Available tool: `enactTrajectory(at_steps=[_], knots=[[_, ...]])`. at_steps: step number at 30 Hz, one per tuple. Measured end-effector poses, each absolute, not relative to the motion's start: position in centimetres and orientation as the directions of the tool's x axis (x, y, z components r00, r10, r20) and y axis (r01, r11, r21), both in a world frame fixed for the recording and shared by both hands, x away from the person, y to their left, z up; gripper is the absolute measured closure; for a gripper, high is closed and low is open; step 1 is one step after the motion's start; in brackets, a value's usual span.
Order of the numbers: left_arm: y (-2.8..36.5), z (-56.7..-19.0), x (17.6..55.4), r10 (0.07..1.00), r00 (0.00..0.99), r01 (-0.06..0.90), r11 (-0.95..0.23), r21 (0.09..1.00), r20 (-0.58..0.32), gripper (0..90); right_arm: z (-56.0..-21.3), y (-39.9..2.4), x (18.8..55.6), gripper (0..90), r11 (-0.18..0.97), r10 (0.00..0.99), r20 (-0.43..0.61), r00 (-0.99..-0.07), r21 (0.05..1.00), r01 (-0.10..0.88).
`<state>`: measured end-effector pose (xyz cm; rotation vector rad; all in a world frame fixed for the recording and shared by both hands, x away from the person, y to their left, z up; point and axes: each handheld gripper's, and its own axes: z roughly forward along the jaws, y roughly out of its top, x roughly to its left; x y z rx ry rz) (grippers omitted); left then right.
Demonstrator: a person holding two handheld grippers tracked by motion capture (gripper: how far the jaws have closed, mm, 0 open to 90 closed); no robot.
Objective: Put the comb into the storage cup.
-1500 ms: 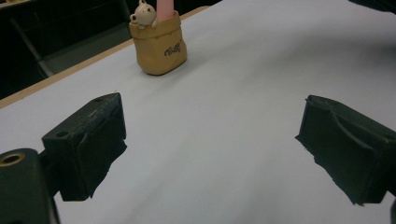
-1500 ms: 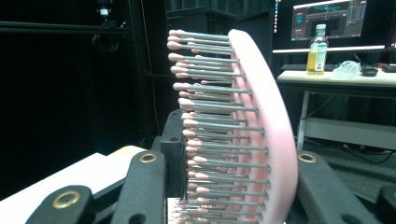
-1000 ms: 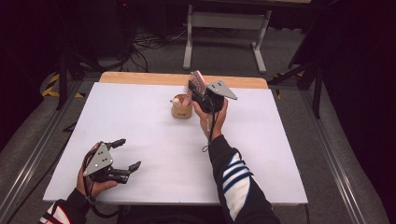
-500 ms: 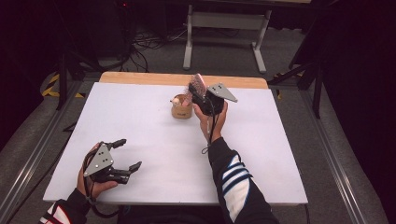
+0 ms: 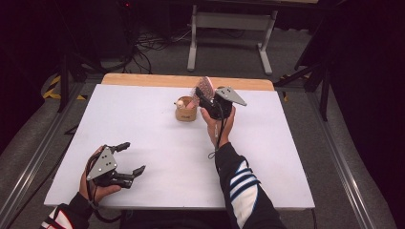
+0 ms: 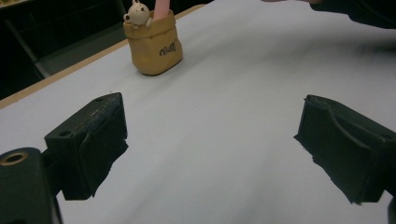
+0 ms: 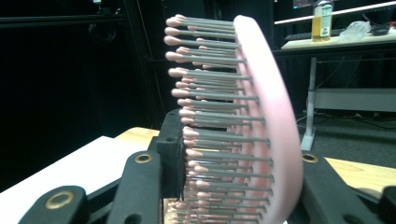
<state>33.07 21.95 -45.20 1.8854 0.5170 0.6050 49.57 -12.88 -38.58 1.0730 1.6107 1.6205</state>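
Right gripper (image 5: 206, 98) clamps the pink hairbrush (image 5: 204, 88) upright, its handle down inside the holder (image 5: 185, 112) just left.

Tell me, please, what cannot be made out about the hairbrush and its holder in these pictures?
- Hairbrush handle: right gripper view, cut off by the bottom edge; high view, hidden behind the right tool.
- Holder inside: left gripper view, hidden by its wall.
- Holder's lettering: too small to read.
- Bear figure: lower part hidden by the holder's rim.
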Motion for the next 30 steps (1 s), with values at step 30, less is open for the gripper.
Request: enactTrajectory(at_steps=[30], knots=[[21.7, -45.3, 33.3, 0.603, 0.777, 0.083, -0.381, 0.921, 0.18, 9.2, -39.3, -14.4, 49.1, 42.1, -0.031, 0.88, 0.093, -0.465, 0.99, 0.139]])
